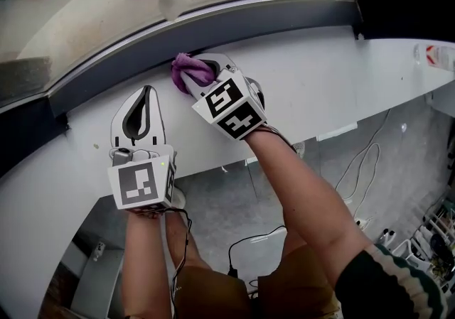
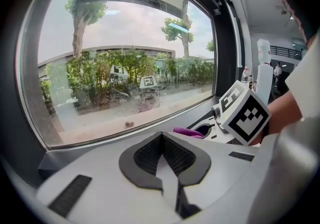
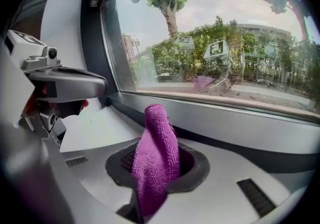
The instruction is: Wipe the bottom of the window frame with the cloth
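A purple cloth (image 1: 188, 69) bunches up out of my right gripper (image 1: 201, 76), which is shut on it. The cloth (image 3: 157, 153) stands upright between the jaws, its tip close to the dark bottom rail of the window frame (image 1: 270, 20); whether it touches is not clear. In the right gripper view the frame (image 3: 235, 123) runs just behind the cloth. My left gripper (image 1: 146, 92) lies on the white sill (image 1: 327, 90) left of the right one, shut and holding nothing, its tip short of the rail. From the left gripper view (image 2: 161, 135) the cloth (image 2: 188, 131) shows to the right.
A white bottle with a red label (image 1: 435, 55) lies on the sill at the far right. Below the sill edge, cables (image 1: 366, 161) trail over the grey floor and a rack (image 1: 430, 246) stands at lower right. The pane (image 2: 125, 58) looks onto trees and shrubs.
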`<state>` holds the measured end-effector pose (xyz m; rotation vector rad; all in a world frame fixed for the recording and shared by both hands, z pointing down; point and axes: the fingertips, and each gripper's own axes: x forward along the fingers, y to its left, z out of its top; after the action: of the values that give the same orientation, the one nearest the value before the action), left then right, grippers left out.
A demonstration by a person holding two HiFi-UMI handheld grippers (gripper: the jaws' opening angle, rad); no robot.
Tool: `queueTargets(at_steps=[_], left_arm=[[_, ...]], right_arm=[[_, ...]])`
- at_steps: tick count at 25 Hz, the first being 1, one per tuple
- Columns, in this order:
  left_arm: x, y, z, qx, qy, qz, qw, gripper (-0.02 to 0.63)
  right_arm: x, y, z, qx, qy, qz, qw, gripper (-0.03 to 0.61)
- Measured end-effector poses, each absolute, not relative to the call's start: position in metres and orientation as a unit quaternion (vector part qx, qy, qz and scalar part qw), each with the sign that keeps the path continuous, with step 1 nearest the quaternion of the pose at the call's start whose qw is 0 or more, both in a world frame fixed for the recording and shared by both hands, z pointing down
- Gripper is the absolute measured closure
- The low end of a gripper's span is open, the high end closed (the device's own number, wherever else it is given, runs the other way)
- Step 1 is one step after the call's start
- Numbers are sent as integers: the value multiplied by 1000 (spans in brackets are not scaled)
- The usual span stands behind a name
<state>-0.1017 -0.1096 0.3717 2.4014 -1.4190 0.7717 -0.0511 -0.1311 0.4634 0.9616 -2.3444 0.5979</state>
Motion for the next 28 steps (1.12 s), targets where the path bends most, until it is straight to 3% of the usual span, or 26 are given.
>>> queueTargets(at_steps=[28], left_arm=[[-1, -99, 385, 848, -436, 273, 127, 604]], right_arm=[[65, -123, 467, 410, -841, 222, 274, 488]])
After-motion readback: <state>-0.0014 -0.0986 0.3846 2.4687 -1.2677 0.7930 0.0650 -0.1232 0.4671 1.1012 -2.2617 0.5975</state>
